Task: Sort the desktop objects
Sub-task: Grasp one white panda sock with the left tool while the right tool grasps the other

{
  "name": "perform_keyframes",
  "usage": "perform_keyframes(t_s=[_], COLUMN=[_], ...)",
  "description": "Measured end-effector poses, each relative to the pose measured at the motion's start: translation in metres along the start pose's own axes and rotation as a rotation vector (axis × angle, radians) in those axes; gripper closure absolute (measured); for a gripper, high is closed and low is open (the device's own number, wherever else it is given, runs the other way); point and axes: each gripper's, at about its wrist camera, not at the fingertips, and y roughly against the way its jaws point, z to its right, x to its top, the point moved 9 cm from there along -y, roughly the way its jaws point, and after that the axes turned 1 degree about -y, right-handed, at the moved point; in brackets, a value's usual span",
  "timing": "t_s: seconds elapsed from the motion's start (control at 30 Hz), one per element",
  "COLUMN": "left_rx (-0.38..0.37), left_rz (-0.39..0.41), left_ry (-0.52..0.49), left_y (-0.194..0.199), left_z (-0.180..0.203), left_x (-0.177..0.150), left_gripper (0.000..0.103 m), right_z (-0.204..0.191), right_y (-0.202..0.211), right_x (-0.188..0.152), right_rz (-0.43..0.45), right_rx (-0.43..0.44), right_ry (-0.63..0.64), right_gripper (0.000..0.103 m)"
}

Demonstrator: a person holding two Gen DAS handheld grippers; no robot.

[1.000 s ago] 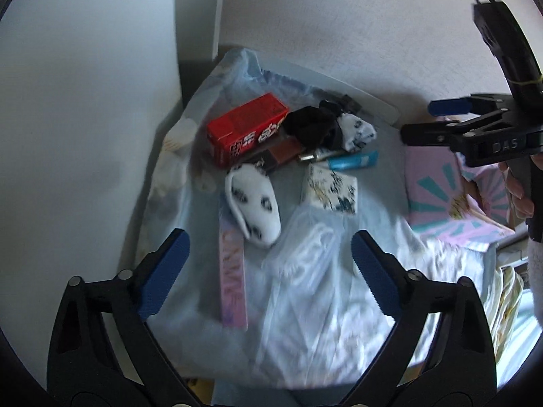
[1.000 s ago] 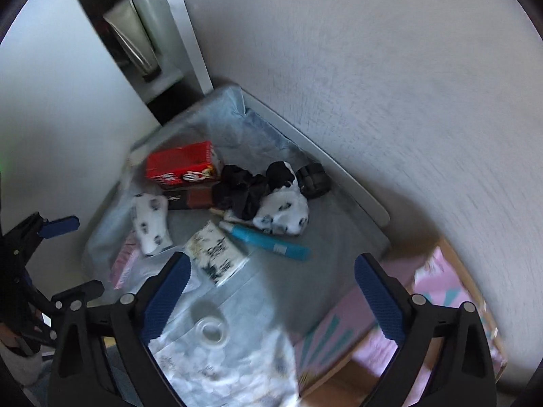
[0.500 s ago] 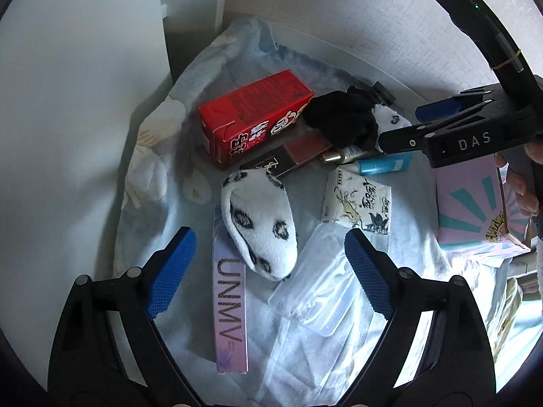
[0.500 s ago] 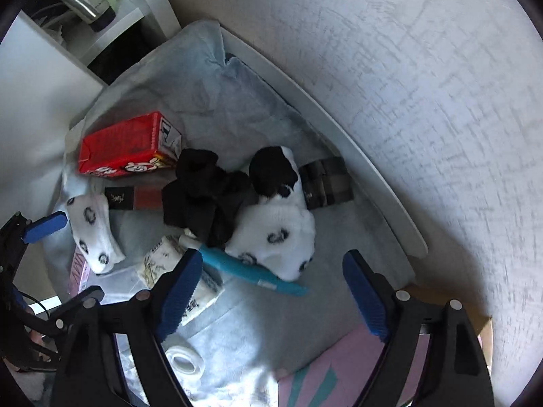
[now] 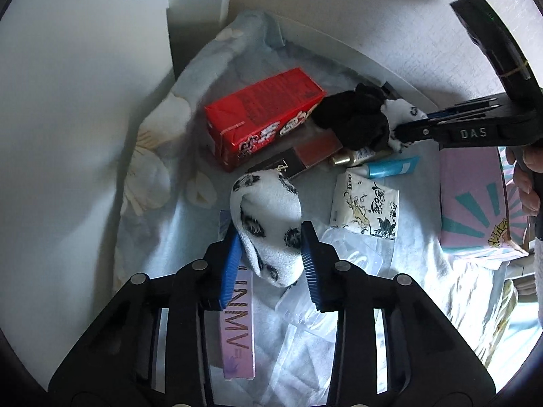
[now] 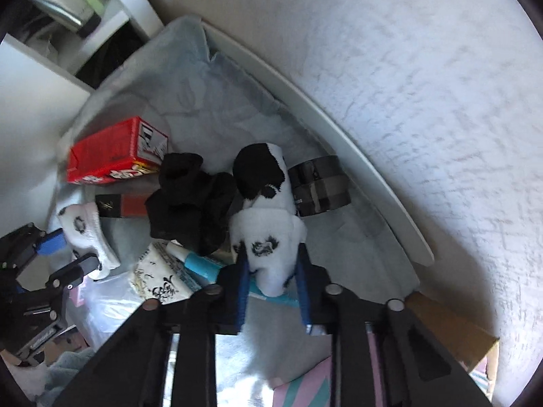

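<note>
The long, flat pink cardboard box (image 5: pixel 236 325) lying near the front edge of the pale blue cloth-covered surface (image 5: pixel 163 224) carries large white capital letters that read "UNMV" along its length, partly hidden at the top. The black plastic body of the right tongs (image 5: pixel 471 133), seen from the left wrist view, bears the raised grey letters "DAS". The white paper tissue pack (image 5: pixel 364 206), in the middle of the surface, shows black brush-style characters beside an ink drawing; the red drink carton (image 5: pixel 261 115) near the back edge shows large white characters and fine print. Neither can be made out.
</note>
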Motion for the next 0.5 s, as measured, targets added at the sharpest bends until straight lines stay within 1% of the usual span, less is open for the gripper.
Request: perform_keyframes(t_s=[0.13, 0.23, 0.33, 0.4, 0.5], left_rx=[-0.005, -0.012, -0.023, -0.023, -0.009], left_rz=[0.024, 0.02, 0.031, 0.05, 0.066], left_ry=[-0.013, -0.017, -0.018, -0.027, -0.048], left_y=[0.014, 0.027, 0.043, 0.058, 0.078], left_z=[0.003, 0.006, 0.012, 0.017, 0.023], left_x=[0.005, 0.008, 0.015, 0.022, 0.028], left_gripper=[0.073, 0.073, 0.073, 0.073, 0.073], right_z=[0.005, 0.008, 0.011, 0.012, 0.01], right_y=[0.019, 0.036, 0.057, 0.075, 0.1], right_x=[-0.006, -0.013, -0.022, -0.031, -0.049], right_rz=[0.04, 0.068, 0.1, 0.124, 0.156], right_rx=[-0.002, -0.029, -0.008, 0.005, -0.008], right_ry=[-0.032, -0.038, -0.07, -0.086, -0.093], right_gripper=[0.085, 0.085, 0.085, 0.085, 0.085])
